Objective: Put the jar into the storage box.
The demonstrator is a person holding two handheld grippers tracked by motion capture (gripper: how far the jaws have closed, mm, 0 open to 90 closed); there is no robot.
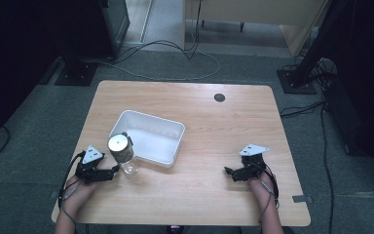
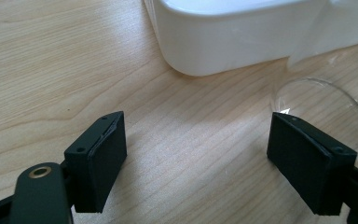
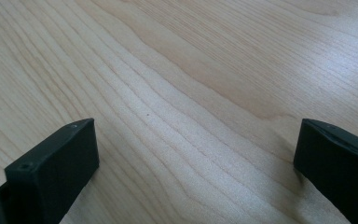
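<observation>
A: From the high view, where do we stand?

B: Our left gripper [image 1: 111, 171] rests on the near left of the table [image 1: 224, 117], jaws apart, just beside a clear jar [image 1: 122, 153] with a metal lid. The jar stands upright against the near left corner of the white bin [image 1: 175, 146]. Our right gripper [image 1: 230, 171] rests well apart, at the near right, jaws spread and holding nothing.

A: And in the left gripper view?

B: We see both black jaws wide open over bare wood. The jar's glass base [image 2: 326, 105] sits just beyond the right-hand jaw, not between them, with the bin's rounded wall [image 2: 223, 42] behind it.

A: The right gripper view?

B: Our jaws stand far apart, with wood grain between them.
</observation>
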